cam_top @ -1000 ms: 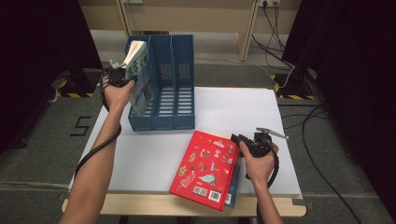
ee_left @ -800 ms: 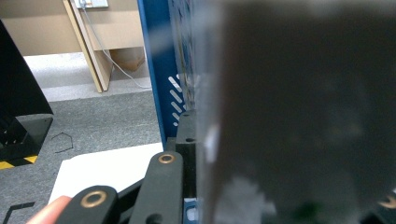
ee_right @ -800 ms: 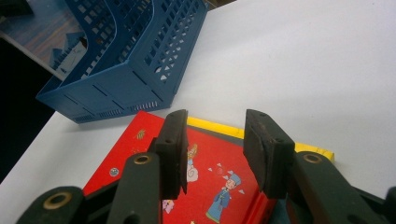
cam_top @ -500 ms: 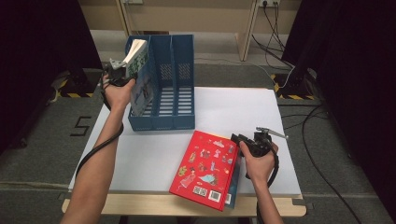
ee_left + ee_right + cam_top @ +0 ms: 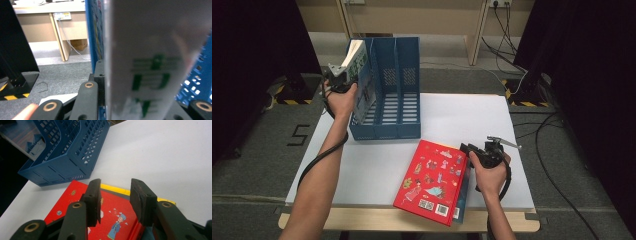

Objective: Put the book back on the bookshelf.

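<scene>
**Inspector:** What is the left gripper (image 5: 343, 75) holding?

**Assistant:** Its jaws are clamping a book (image 5: 360, 82), and the grip is showing close up in the left gripper view, where the book (image 5: 150, 62) is standing between the jaws. The book has a pale cover with green printing, blurred at that range, and cream page edges facing up. It is sitting tilted in the leftmost compartment of the blue file rack (image 5: 399, 85), leaning out over the rack's left wall.

**Inspector:** And the rack itself?

**Assistant:** It is standing on the white table (image 5: 472, 120) at the far left, with three upright compartments and slotted walls.

**Inspector:** The right gripper (image 5: 469, 150)?

**Assistant:** Its jaws are standing apart with nothing between them, as the right gripper view is showing. It is hovering at the right edge of a red book (image 5: 432, 180).

**Inspector:** Describe that book.

**Assistant:** It is lying flat at the near edge of the table, its cover bearing small cartoon figures, with a blue-and-yellow book (image 5: 150, 196) lying partly under it.
</scene>
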Available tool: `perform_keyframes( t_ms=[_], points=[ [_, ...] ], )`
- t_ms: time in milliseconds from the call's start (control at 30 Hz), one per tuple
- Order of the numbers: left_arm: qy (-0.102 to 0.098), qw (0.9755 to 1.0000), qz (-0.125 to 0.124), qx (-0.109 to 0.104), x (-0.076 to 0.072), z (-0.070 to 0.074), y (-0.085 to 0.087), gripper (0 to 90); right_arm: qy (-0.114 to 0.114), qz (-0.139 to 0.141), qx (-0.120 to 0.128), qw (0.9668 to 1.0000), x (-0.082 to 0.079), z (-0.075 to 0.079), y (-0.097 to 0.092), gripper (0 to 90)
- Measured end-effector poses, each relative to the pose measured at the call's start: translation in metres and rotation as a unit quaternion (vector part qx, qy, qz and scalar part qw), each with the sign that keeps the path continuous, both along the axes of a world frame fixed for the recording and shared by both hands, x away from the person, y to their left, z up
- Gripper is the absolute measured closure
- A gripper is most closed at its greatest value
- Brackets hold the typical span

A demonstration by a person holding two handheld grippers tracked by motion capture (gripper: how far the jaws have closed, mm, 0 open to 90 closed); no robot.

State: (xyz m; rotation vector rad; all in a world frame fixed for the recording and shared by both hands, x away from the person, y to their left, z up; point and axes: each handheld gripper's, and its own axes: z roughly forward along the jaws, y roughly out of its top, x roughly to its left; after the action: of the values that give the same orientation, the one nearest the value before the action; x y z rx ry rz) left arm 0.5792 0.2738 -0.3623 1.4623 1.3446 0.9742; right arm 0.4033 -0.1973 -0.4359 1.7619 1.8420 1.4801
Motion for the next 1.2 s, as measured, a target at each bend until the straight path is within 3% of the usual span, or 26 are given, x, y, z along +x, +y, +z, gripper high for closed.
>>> perform_keyframes(
  t_ms=[133,300,467,633,867,1200],
  points=[
    [-0.001,1.0,0.006,-0.003,-0.002,-0.002,0.001,73.5,0.002,-0.001,-0.001,1.0,0.0,0.0,0.001,61.3],
    [0.018,0.9998,0.004,-0.004,-0.003,0.002,0.003,72.5,0.0,0.0,-0.001,1.0,-0.001,0.0,0.002,61.2],
    [0.024,0.9996,0.008,-0.012,-0.006,0.007,0.006,66.9,-0.002,-0.001,-0.002,1.0,-0.002,0.002,0.002,61.0],
    [0.018,0.9996,0.003,-0.021,-0.012,0.015,0.007,59.6,0.0,0.0,-0.001,1.0,-0.003,0.003,0.002,60.6],
    [0.017,0.9998,0.003,-0.013,-0.017,0.018,0.008,52.0,0.0,0.003,-0.002,1.0,-0.003,0.003,0.005,60.3],
    [0.022,0.9996,-0.012,-0.014,-0.017,0.016,0.003,49.5,0.002,0.003,0.001,1.0,-0.004,0.004,0.005,60.1]
  ],
)
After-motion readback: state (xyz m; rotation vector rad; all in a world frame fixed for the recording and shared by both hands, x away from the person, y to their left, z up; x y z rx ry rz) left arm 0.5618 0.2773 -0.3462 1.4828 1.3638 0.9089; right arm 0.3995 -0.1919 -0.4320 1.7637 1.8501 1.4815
